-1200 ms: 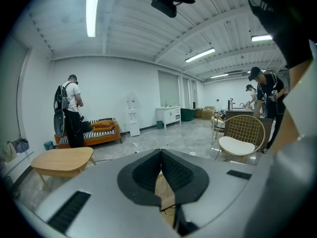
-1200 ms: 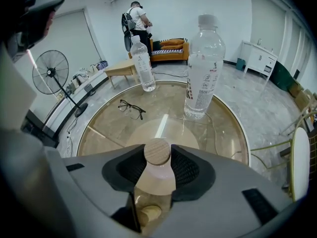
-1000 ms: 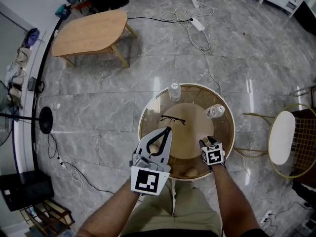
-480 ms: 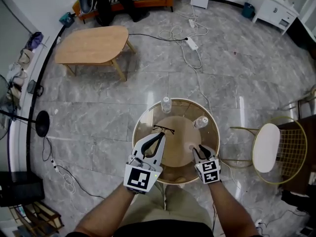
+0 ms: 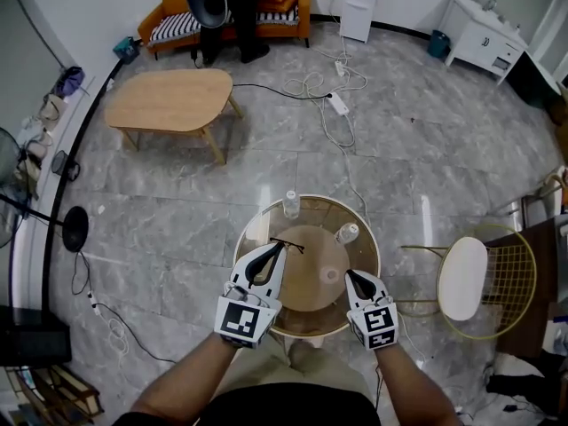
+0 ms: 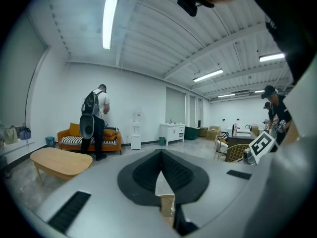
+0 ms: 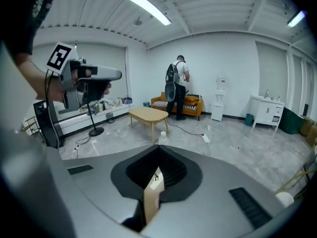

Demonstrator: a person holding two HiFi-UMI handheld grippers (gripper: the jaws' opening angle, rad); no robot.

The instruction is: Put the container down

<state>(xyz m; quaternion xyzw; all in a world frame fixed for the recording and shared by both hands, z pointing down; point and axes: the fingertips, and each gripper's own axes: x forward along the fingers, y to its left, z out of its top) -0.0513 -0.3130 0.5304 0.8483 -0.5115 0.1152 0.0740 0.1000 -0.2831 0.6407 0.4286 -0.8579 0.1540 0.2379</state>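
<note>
A round glass table (image 5: 251, 233) with a wooden disc under it stands in front of me. On it sits a small pale round container (image 5: 331, 275), just left of my right gripper (image 5: 353, 276), which is shut and empty, apart from the container. My left gripper (image 5: 280, 248) is shut too, its tip next to a pair of glasses (image 5: 288, 245). One clear bottle (image 5: 290, 204) stands at the far rim, and another bottle (image 5: 346, 232) lies on its side. In the right gripper view the jaws (image 7: 158, 147) meet below the upright bottle (image 7: 162, 137). In the left gripper view the jaws (image 6: 161, 151) meet with nothing held.
A gold wire chair (image 5: 465, 278) with a white seat stands right of the table. A wooden coffee table (image 5: 169, 100), an orange sofa (image 5: 232, 11) and a standing person (image 7: 177, 86) are beyond. Cables and a power strip (image 5: 338, 103) lie on the marble floor. A lamp base (image 5: 75, 229) is at the left.
The head view has risen and pulled back, so the table looks smaller. Both grippers have drawn back toward the table's near edge. The container now stands clear of the right gripper.
</note>
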